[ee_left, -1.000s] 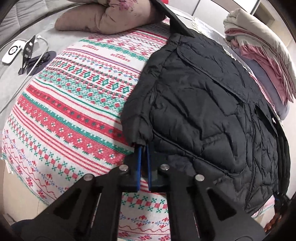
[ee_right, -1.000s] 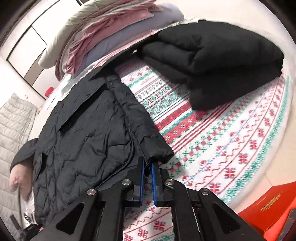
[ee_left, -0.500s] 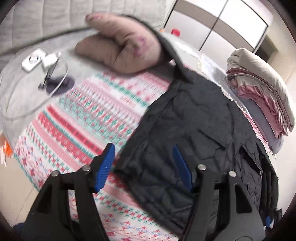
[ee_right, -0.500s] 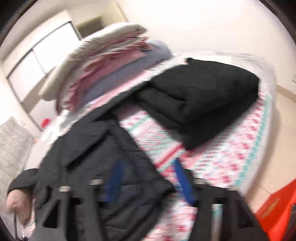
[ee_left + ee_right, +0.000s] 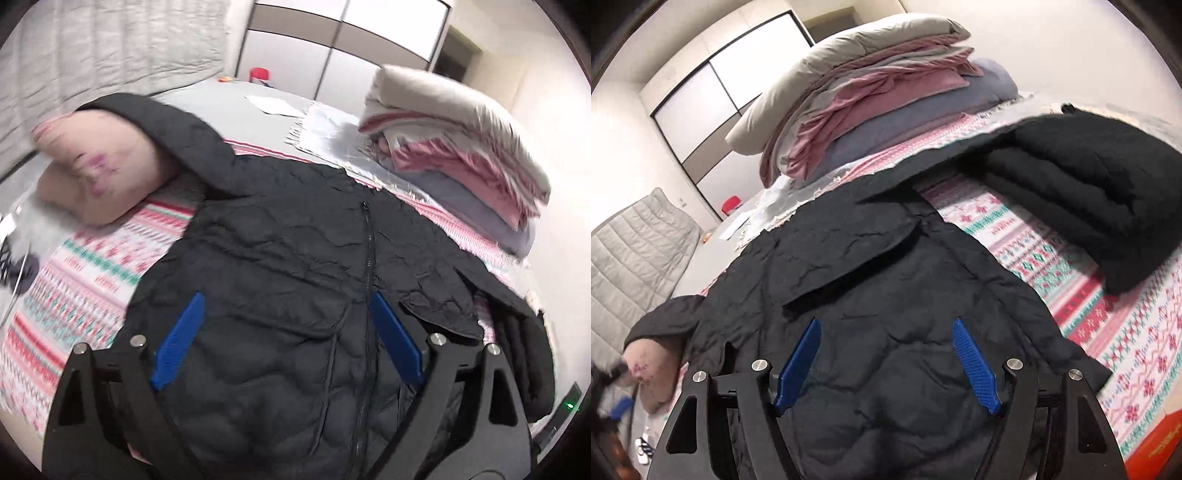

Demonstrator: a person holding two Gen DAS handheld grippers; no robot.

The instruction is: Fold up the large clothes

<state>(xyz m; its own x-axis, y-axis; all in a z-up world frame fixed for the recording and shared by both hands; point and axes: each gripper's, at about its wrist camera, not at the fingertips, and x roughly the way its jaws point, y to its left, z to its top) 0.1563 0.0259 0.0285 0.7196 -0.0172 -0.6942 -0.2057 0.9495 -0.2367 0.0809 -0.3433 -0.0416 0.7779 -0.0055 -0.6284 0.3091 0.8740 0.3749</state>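
A: We let go of the hem: both the left gripper [image 5: 286,338] and the right gripper [image 5: 886,363] had just spread wide, empty.

B: The jacket [image 5: 295,295] lay flat at frame centre; folding could begin.

Pink pillow [image 5: 99,177], stacked folded bedding [image 5: 871,96], patterned bedspread [image 5: 1108,332], wardrobe [image 5: 343,48].

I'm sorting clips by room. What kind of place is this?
Most likely a bedroom: a bed under a patterned blanket, a pillow by the quilted headboard, and a stack of folded bedding.
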